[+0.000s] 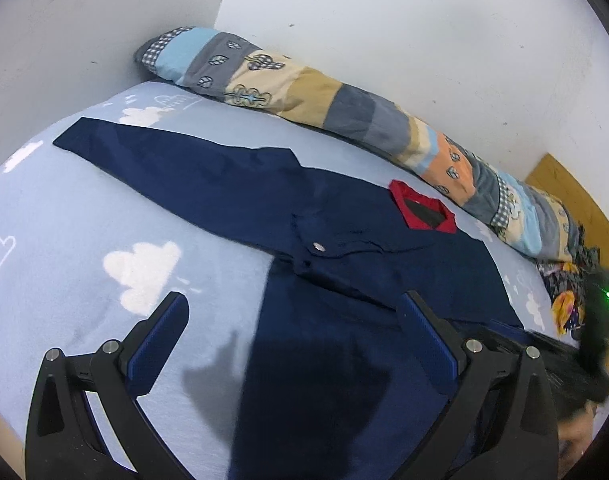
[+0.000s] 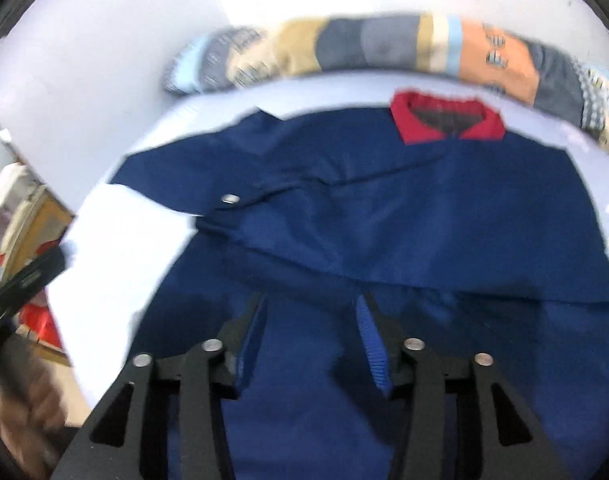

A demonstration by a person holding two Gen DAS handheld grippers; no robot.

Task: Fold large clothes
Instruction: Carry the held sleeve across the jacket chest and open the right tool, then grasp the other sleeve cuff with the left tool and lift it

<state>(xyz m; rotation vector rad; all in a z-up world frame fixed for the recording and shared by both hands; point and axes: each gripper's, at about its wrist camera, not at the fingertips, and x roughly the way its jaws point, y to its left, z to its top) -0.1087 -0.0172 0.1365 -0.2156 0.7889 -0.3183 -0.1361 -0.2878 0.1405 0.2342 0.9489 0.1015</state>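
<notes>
Navy blue shirt with a red collar (image 1: 344,216) spread flat on the cloud-print light blue bed sheet (image 1: 84,220).
Left gripper (image 1: 294,336) tilts downward, fingers spread wide, empty; right gripper (image 2: 310,320) angles down above the shirt, fingers apart, gripping nothing.

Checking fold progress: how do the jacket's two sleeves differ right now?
The left sleeve lies stretched out flat on the bed sheet, away from the body; the right sleeve is folded across the jacket's front, its snap cuff near the left side. The left one shows its full length; the right one covers the chest below the red collar. Both are navy.
</notes>
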